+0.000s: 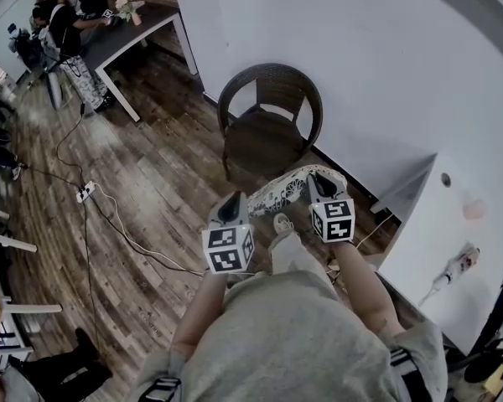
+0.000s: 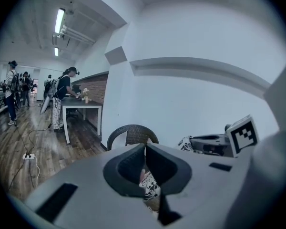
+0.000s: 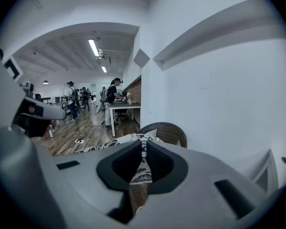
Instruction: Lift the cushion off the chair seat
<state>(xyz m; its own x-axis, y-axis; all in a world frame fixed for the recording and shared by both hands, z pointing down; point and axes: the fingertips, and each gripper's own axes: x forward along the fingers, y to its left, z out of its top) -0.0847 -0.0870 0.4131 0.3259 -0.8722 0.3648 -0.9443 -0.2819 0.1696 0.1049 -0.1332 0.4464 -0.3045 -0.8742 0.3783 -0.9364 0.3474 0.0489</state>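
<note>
A black-and-white patterned cushion (image 1: 282, 193) hangs in the air in front of the dark wicker chair (image 1: 270, 122), whose seat is bare. My left gripper (image 1: 235, 201) is shut on the cushion's left end, and the fabric (image 2: 150, 187) shows just below its closed jaws. At the cushion's right end my right gripper (image 1: 317, 177) is shut on the edge; in the right gripper view the cushion (image 3: 115, 141) stretches off to the left from the jaws. The chair back (image 2: 131, 134) stands beyond, against the white wall.
A white-legged table (image 1: 136, 30) with people beside it stands at the far left. A power strip (image 1: 85, 192) and its cable lie on the wood floor. A white cabinet (image 1: 440, 241) stands close on the right of the chair.
</note>
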